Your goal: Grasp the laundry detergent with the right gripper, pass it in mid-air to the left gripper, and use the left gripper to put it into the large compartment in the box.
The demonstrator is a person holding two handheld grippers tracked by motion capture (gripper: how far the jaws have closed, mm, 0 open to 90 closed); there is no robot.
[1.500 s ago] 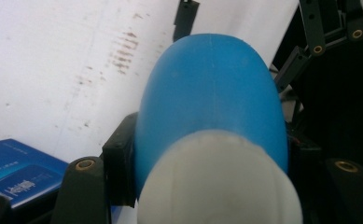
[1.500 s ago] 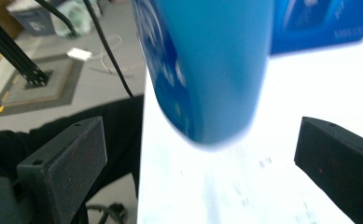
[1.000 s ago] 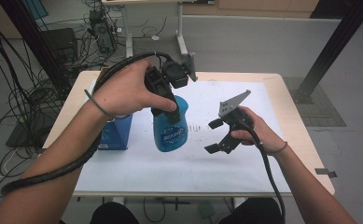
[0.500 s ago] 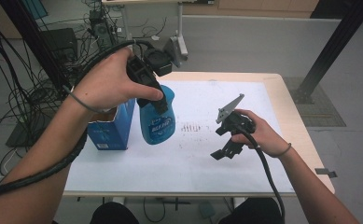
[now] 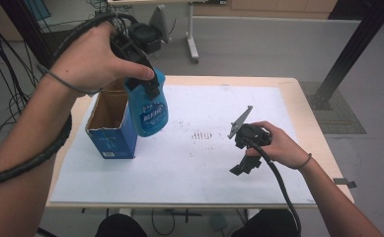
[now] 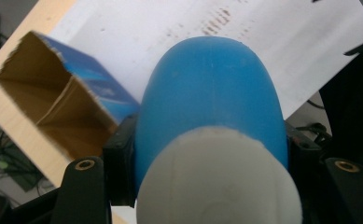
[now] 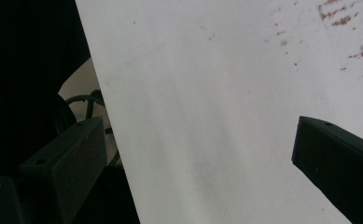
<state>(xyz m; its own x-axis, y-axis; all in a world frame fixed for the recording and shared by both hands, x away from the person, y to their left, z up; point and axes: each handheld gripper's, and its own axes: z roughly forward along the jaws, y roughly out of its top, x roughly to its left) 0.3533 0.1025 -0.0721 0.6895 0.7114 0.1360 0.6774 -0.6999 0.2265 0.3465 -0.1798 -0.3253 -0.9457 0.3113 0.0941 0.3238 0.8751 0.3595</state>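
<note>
While the left gripper (image 5: 147, 84) is pinching the blue plastic bottle with the white cap (image 5: 150, 111), the high view is showing it lifted off the white paper sheet (image 5: 204, 163) since a second ago and hanging just beside the open blue cardboard box (image 5: 111, 129), so lowering it in looks next. Near the bottom of that view, the right gripper (image 5: 244, 153) is resting spread over the sheet.

Looking along the left gripper, its camera is showing the jaws clamping the bottle, with the box apparently holding nothing.

Looking along the right gripper, its camera is showing the jaws wide apart with bare paper between them.

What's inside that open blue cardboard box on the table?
The open blue cardboard box shows bare brown inner walls and a divider; its bottom is hidden from view.
</note>
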